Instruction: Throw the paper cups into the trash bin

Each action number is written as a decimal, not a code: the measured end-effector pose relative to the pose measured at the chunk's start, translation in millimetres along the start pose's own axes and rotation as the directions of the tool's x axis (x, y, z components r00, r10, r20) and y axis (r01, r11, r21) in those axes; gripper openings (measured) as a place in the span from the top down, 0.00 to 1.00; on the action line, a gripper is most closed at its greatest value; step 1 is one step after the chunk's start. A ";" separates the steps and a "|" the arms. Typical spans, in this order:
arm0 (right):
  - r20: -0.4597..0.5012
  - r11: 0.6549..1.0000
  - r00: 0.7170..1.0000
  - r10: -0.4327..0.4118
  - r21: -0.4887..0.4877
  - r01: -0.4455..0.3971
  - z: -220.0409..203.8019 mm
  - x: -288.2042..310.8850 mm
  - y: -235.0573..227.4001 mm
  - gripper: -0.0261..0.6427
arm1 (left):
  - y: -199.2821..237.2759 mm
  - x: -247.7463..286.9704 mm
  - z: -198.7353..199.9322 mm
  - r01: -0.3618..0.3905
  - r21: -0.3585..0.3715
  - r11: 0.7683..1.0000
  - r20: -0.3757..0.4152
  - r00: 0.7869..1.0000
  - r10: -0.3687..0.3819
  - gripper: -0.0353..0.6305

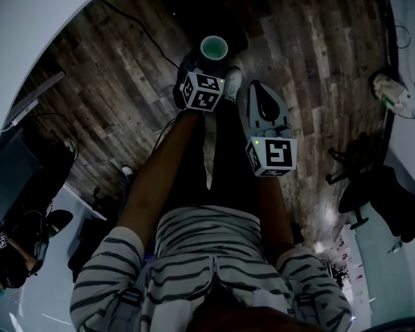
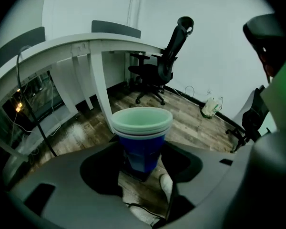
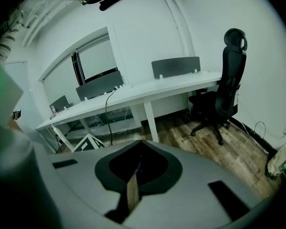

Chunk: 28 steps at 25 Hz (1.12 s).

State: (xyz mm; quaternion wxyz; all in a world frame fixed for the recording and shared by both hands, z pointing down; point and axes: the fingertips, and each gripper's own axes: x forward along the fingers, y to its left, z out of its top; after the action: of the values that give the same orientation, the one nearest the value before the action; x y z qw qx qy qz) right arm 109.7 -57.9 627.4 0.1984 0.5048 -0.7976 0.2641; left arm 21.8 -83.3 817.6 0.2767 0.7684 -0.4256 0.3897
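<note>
The left gripper (image 2: 142,168) is clamping its wide-set jaws on the base of the stacked cups (image 2: 141,135), upright above the floor (image 2: 190,123). The right gripper (image 3: 132,190) is pinching shut, empty. No bin is showing, so tilting risks shaking the nested cups loose early.

Nested paper cups (image 2: 142,137), upright at the lower centre of the left gripper view

The stack was blue on the outside and pale green within, with several rims showing one just under another at the mouth. It stood upright with its mouth open to the top. Its lower part sat in the dark gap between the jaws of the left gripper (image 2: 142,157), which gripped its sides. In the head view the same stack showed from above as a pale green ring near the top centre of the frame
</note>
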 end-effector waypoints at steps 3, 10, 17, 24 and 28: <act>-0.009 1.000 1.000 -0.004 0.007 0.004 -8.2 6.4 -2.7 0.95 | 4.8 19.2 -9.5 0.006 0.063 0.998 -0.043 0.999 -0.003 0.55; -0.040 1.000 0.999 -0.009 0.018 0.010 -28.6 18.9 -9.9 0.95 | 10.2 63.0 -31.1 0.031 0.244 0.969 -0.144 0.990 0.004 0.55; -0.058 1.000 0.998 -0.012 0.026 0.013 -41.6 30.6 -10.9 0.94 | 20.1 95.7 -45.9 0.061 0.296 0.953 -0.194 0.981 -0.002 0.55; -0.066 0.999 0.998 -0.005 0.033 0.007 -46.8 34.0 -11.5 0.94 | 19.7 124.6 -60.2 0.104 0.332 0.937 -0.249 0.968 -0.019 0.55; -0.075 0.999 0.997 -0.016 0.035 0.019 -54.0 34.9 -18.8 0.94 | 25.7 135.4 -59.1 0.090 0.375 0.923 -0.259 0.966 0.011 0.55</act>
State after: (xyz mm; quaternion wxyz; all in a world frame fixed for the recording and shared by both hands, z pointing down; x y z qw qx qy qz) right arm 115.0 -55.4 694.2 0.2215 0.5050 -0.7802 0.2953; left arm 23.2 -110.4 965.1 0.1816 0.7592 -0.2864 0.5555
